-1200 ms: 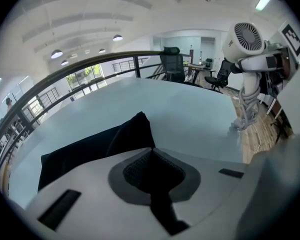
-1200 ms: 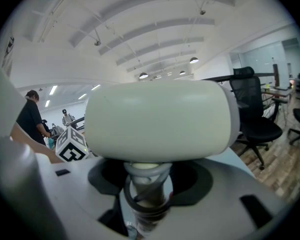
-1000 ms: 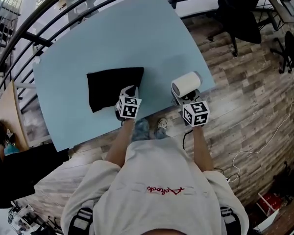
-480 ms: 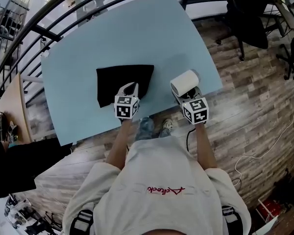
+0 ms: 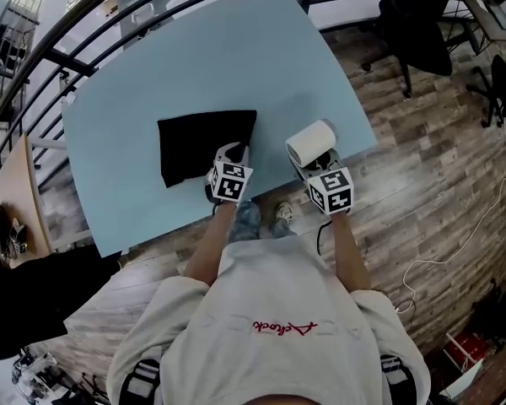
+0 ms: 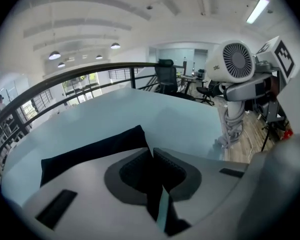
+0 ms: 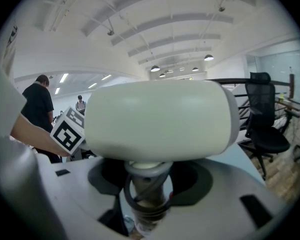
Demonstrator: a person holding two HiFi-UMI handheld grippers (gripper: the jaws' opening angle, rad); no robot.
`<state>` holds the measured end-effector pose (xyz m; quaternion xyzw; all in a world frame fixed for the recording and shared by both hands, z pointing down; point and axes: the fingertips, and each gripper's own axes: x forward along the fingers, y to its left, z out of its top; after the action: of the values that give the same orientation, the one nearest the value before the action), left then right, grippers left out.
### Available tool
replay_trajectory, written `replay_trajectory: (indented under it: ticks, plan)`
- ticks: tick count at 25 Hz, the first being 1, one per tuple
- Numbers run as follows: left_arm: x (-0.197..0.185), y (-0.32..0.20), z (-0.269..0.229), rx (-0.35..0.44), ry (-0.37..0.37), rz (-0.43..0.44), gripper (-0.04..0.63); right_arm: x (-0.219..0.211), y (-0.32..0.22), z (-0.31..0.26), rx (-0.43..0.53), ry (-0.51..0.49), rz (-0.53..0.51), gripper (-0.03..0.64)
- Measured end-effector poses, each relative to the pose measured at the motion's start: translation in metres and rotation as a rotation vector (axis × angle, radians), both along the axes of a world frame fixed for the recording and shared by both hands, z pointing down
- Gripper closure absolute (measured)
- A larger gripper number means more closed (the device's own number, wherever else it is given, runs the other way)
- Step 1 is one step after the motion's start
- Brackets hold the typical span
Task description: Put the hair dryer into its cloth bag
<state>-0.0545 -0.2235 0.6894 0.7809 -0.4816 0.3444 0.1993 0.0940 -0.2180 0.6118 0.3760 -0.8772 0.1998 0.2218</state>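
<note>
Hand-held grippers [image 5: 230, 153] [image 5: 314, 166], two, hold one hair dryer [image 5: 312, 144], one cloth bag [image 5: 198, 146].

A pale blue table [image 5: 236, 57] with a smooth rectangular top stands on a wood-plank floor [image 5: 422, 167]. In the head view it sits skewed, with one far corner toward 12 o'clock and its near edge running from about 8 o'clock up toward 3 o'clock. One thing lies directly on it: a black cloth bag [image 5: 198, 142], flat and roughly rectangular. The bag is at 6 o'clock from the middle of the top, near the near edge but inside it, with its long sides roughly parallel to that edge.
</note>
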Motion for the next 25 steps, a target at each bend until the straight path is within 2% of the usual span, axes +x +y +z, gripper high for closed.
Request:
replay_trajectory:
  ticks: [1,2,5,7,10,14,21,25]
  plan:
    - [0.002,0.001,0.004,-0.006,-0.008,0.007,0.573,0.002,0.0,0.001,-0.002,-0.001,0.005,0.379]
    - [0.004,0.001,0.007,-0.014,-0.013,0.013,0.51,0.004,0.0,0.001,-0.003,-0.003,0.01,0.379]
    - [0.008,0.002,0.018,-0.046,-0.044,0.039,0.473,0.009,-0.001,0.0,-0.006,-0.01,0.022,0.379]
    - [0.008,0.002,0.027,-0.065,-0.1,0.068,0.438,0.009,-0.002,0.0,-0.007,-0.012,0.023,0.379]
    - [0.009,0.002,0.041,-0.092,-0.167,0.094,0.43,0.011,-0.001,0.0,-0.007,-0.007,0.021,0.379]
    - [0.008,0.001,0.052,-0.131,-0.186,0.081,0.438,0.02,0.0,0.001,-0.01,-0.013,0.029,0.379]
    - [0.006,0.0,0.062,-0.174,-0.185,0.077,0.552,0.034,-0.001,0.002,-0.013,-0.013,0.047,0.379]
    - [0.004,0.0,0.065,-0.185,-0.171,0.071,0.569,0.033,-0.001,0.003,-0.011,-0.014,0.04,0.379]
